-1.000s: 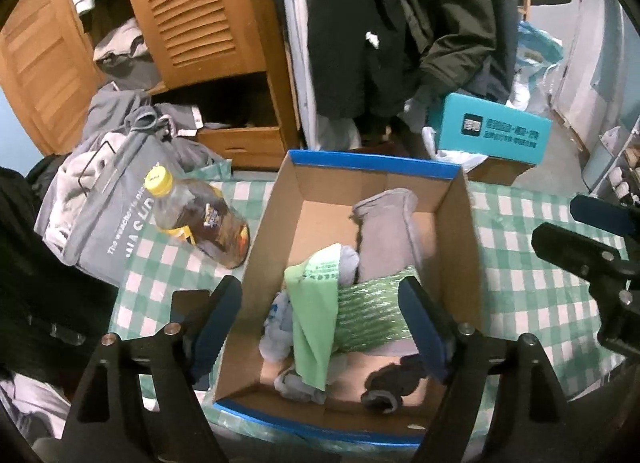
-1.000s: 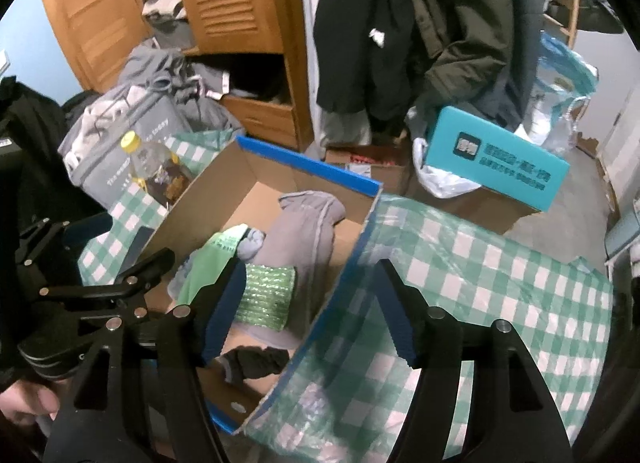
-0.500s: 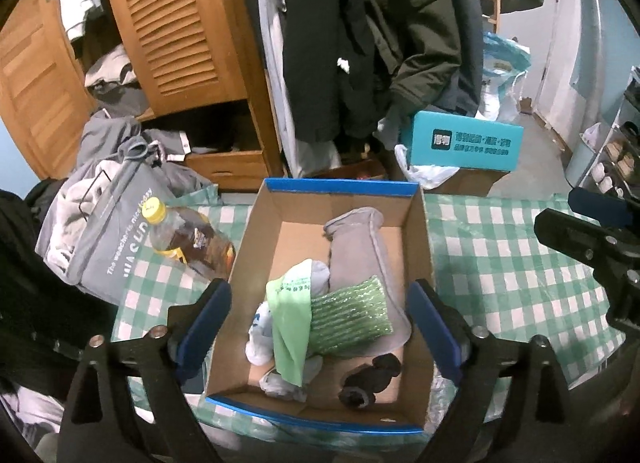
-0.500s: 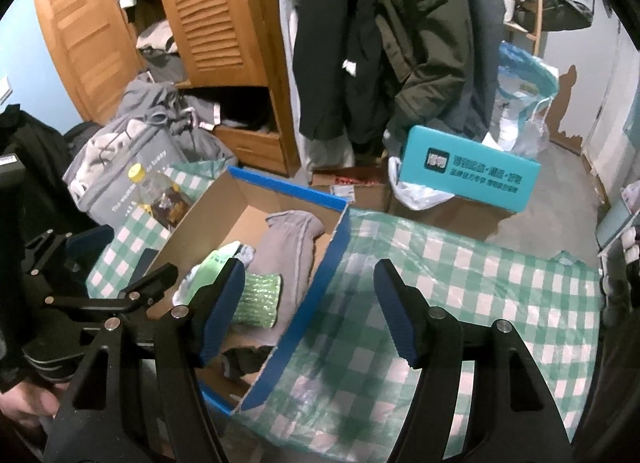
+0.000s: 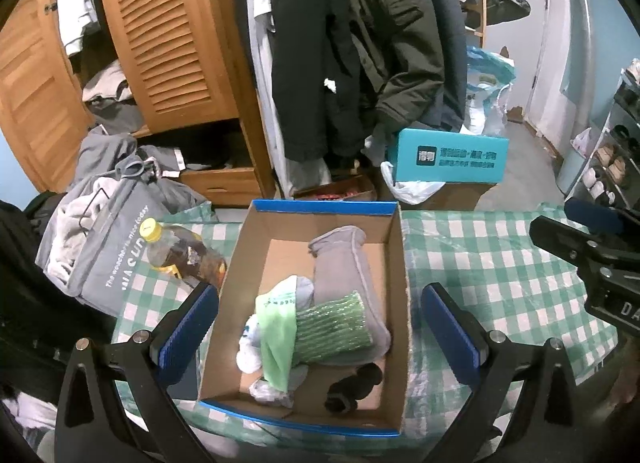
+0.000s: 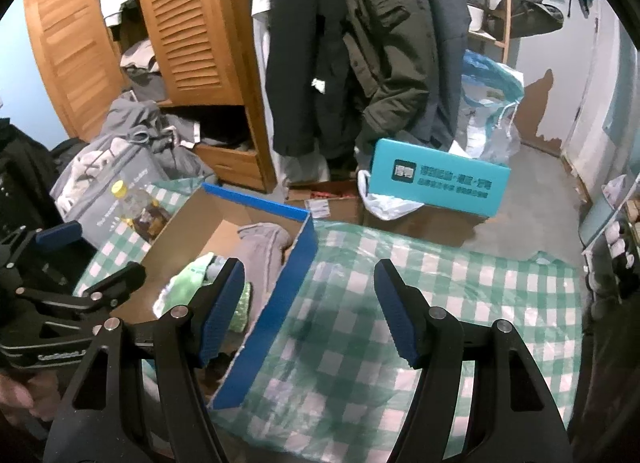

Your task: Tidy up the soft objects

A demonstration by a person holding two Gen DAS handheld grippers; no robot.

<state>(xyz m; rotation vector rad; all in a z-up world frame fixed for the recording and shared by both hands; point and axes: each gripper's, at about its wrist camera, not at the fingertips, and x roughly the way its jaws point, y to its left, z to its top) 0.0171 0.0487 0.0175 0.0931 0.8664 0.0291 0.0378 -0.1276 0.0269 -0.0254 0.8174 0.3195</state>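
Hovering over the cardboard box point(image 5: 396, 263), our left gripper point(image 5: 320, 327) has jaws opening wide, nothing clamped. We note soft items inside: grey cloth point(image 5: 344, 271), green ribbed piece point(image 5: 332, 327), light-green bag point(image 5: 276, 335), black sock point(image 5: 352, 383). Our right gripper point(image 6: 308, 311) is spread, empty (over the checked tablecloth point(image 6: 460, 283)).

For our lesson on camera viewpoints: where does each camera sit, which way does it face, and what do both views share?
Left wrist: on the left gripper, angled down into the cardboard box; its jaws are opening, nothing between them.
Right wrist: on the right gripper, angled down at the checked cloth; a hand shows.
Shared: box, bottle, teal carton.
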